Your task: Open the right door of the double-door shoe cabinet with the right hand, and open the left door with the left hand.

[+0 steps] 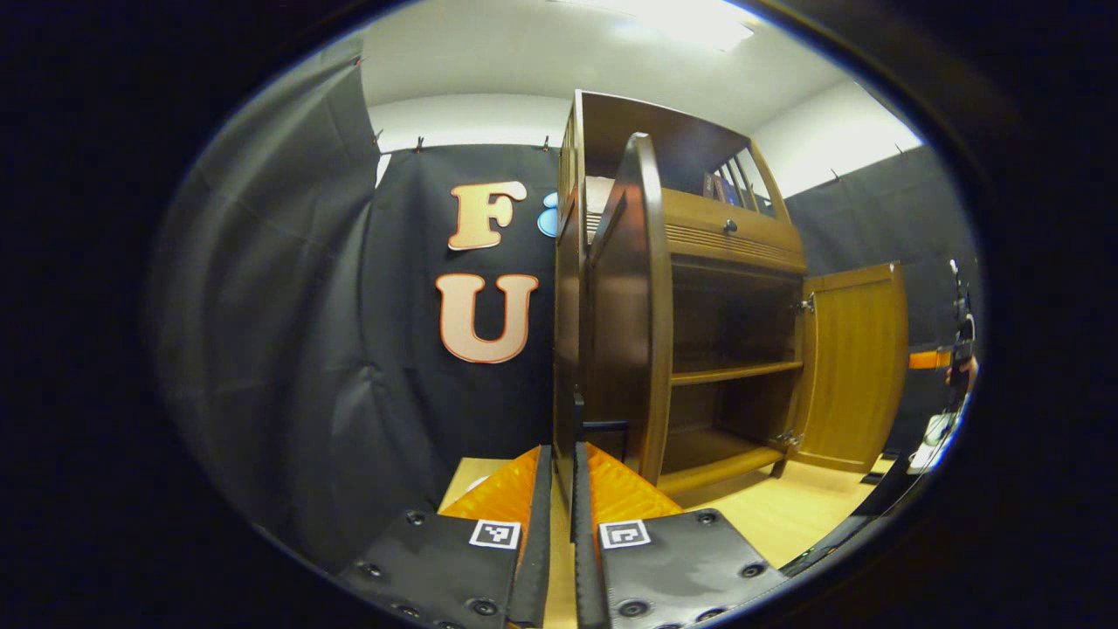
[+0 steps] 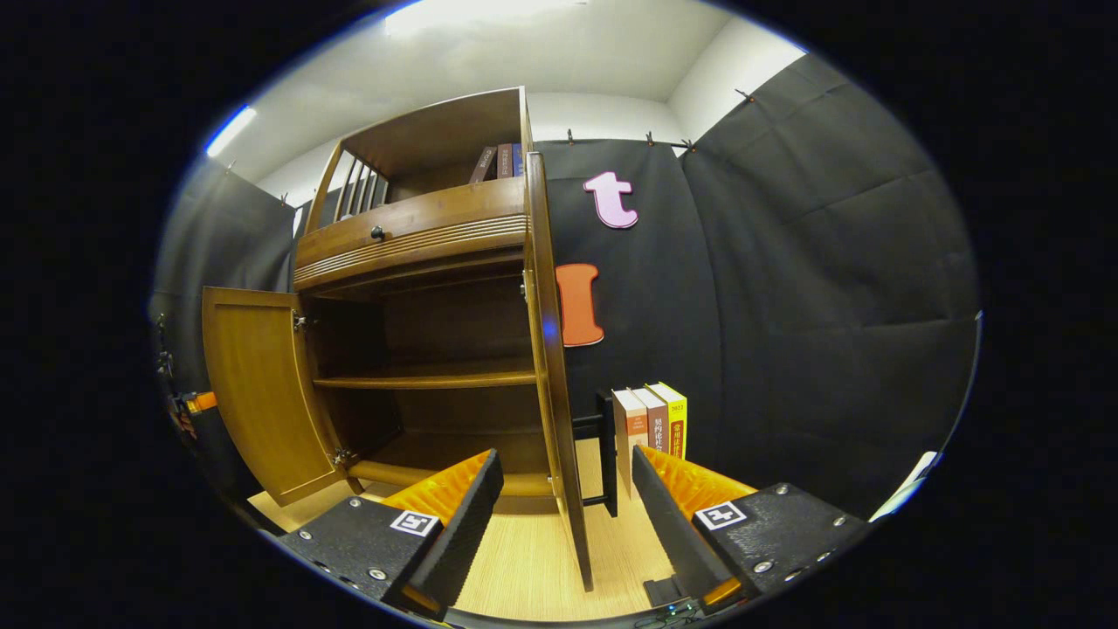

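Although both doors of the shoe cabinet (image 1: 699, 288) stand swung out, much of it is hard to read: in the left gripper view the left door (image 1: 629, 314) is seen nearly edge-on at twelve o'clock from the left tongs (image 1: 562, 489), and it hides the left part of the cabinet's inside. Those tongs sit at six o'clock with the fingers (image 1: 541, 498) drawn almost together, only a thin slit between them; the door's lower edge seems to run into that slit, but I cannot tell whether the fingers press on it. At three o'clock the right door (image 1: 852, 367) hangs wide open, and past it, at the rim, a hand with the other device is too small and warped to make out.

In the right gripper view the left door (image 2: 258, 393) shows at nine o'clock, fully open, with a blurred bit of gear at its outer edge. Inside, the shelf (image 2: 428, 381) is bare. The right door (image 2: 552, 349) stands edge-on at twelve o'clock, its bottom reaching down between the fingers of the right tongs (image 2: 566, 489), which are spread wide and touch nothing. Books (image 2: 651, 424) stand on the floor (image 2: 524, 559) at one o'clock, partly cut by the right finger (image 2: 664, 498).
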Motion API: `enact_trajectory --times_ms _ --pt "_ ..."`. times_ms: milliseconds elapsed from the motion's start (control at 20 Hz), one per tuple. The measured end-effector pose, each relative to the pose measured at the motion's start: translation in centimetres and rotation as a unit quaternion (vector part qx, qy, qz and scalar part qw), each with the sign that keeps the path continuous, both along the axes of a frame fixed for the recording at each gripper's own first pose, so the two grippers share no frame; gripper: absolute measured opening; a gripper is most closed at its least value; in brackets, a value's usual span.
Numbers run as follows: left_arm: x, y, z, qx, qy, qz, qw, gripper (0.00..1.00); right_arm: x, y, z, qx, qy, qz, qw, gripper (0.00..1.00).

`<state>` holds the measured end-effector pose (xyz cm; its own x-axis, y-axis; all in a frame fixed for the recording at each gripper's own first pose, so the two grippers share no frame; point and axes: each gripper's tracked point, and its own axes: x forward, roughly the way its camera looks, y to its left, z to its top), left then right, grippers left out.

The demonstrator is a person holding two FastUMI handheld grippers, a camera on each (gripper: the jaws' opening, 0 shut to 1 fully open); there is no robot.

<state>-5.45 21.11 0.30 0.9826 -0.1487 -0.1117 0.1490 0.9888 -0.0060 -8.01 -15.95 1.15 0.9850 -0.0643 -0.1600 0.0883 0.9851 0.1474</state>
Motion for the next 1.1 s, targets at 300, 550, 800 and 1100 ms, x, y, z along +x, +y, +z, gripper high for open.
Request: enact_trajectory --times_ms 300,550,800,1100 --pt "-1.7 -8.6 3.8 -0.016 -0.022 -0.002 1.000 0.14 0.7 0.2 0.3 -0.009 -0.002 0.013 1.000 0.91" --pt "0.1 -12.7 3.6 -0.045 -0.016 0.098 0.994 0.14 0.6 -0.1 -0.8 -0.022 -0.004 0.011 1.000 0.92" --pt "1.6 -15.6 2.6 -0.011 -0.035 0.148 0.988 0.28 1.0 -0.2 -1.7 -0.003 -0.007 0.011 1.000 0.92" --pt "1.7 -18.4 0.3 -0.007 -0.018 0.148 0.989 0.48 1.2 0.0 -1.3 -0.002 -0.021 0.017 1.000 0.92"
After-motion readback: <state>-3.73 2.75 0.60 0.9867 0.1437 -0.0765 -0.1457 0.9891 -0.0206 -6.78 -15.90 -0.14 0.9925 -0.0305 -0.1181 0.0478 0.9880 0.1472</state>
